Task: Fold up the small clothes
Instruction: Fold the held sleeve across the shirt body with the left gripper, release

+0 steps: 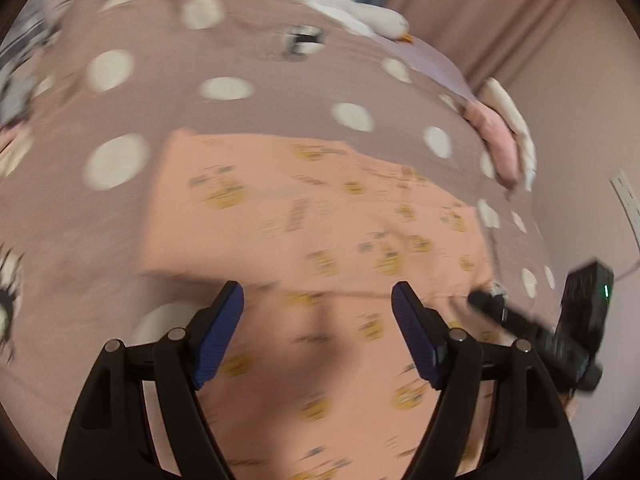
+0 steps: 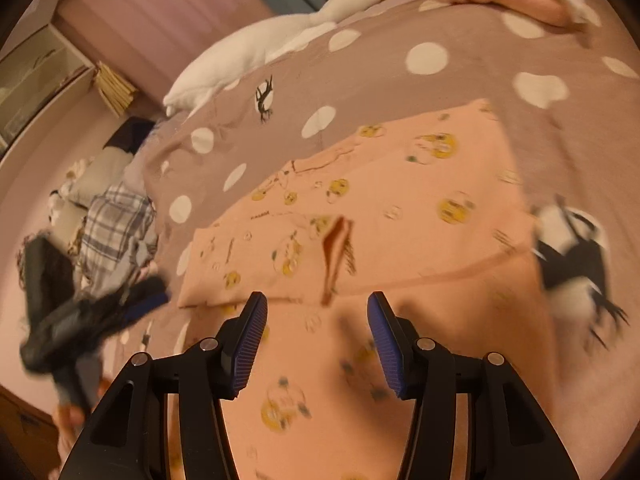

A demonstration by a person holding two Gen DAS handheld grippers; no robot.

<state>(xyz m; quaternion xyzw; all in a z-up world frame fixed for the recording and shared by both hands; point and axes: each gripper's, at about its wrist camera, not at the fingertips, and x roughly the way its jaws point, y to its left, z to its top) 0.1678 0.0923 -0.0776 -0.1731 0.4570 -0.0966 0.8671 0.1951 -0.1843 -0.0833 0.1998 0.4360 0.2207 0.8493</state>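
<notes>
A peach garment [image 1: 320, 208] printed with yellow cartoon figures lies spread on a mauve bedcover [image 1: 248, 44] with white dots. My left gripper [image 1: 318, 292] hovers over its near part, open, with nothing between the blue pads. In the right wrist view the same garment [image 2: 400, 184] lies partly folded, and a small flap [image 2: 336, 248] of it sticks up. My right gripper [image 2: 317, 300] is open just in front of that flap and holds nothing. The right gripper [image 1: 540, 332] also shows blurred at the garment's right edge, and the left gripper [image 2: 100, 316] blurred at its left edge.
A white goose plush [image 2: 260, 44] lies along the far side of the bed. A pink and cream pillow [image 1: 500, 140] sits at the right edge. A plaid cloth [image 2: 116, 224] and other clothes are heaped beside the bed. Curtains [image 1: 500, 12] hang behind.
</notes>
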